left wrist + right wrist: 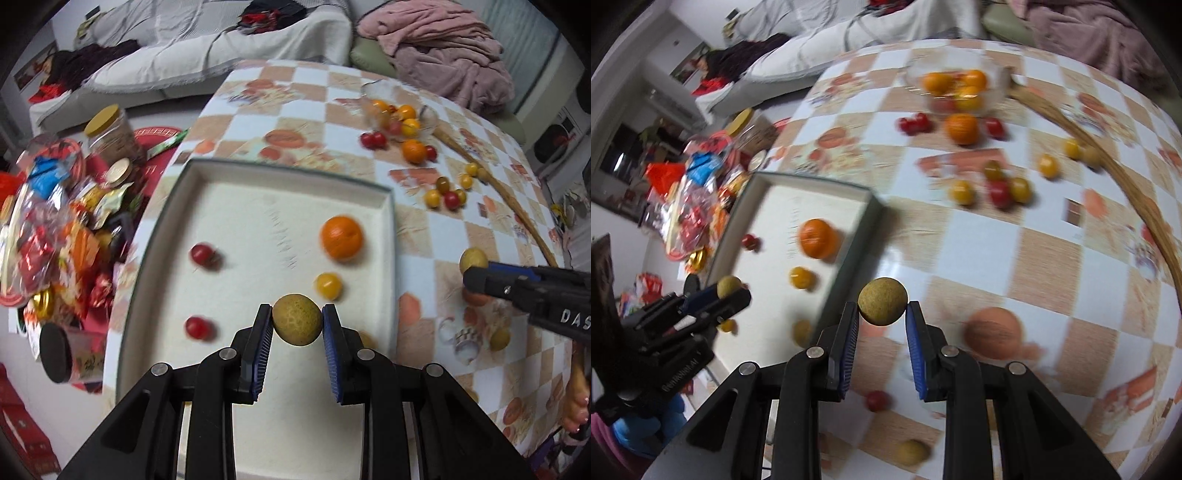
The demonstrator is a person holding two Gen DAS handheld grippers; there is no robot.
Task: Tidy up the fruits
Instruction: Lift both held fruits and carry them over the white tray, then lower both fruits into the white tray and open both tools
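Left gripper: clamped on a round yellow-brown fruit above the shallow white tray
Right gripper: clamped on another round tan fruit over the checkered tablecloth

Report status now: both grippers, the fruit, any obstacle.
Left gripper shut on a brown fruit above the tray. Right gripper shut on another brown fruit over the table. No obstacle seen.

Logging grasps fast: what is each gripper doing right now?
Left gripper: closed on a tan round fruit, over the white tray.
Right gripper: closed on another tan round fruit, over the checkered table.
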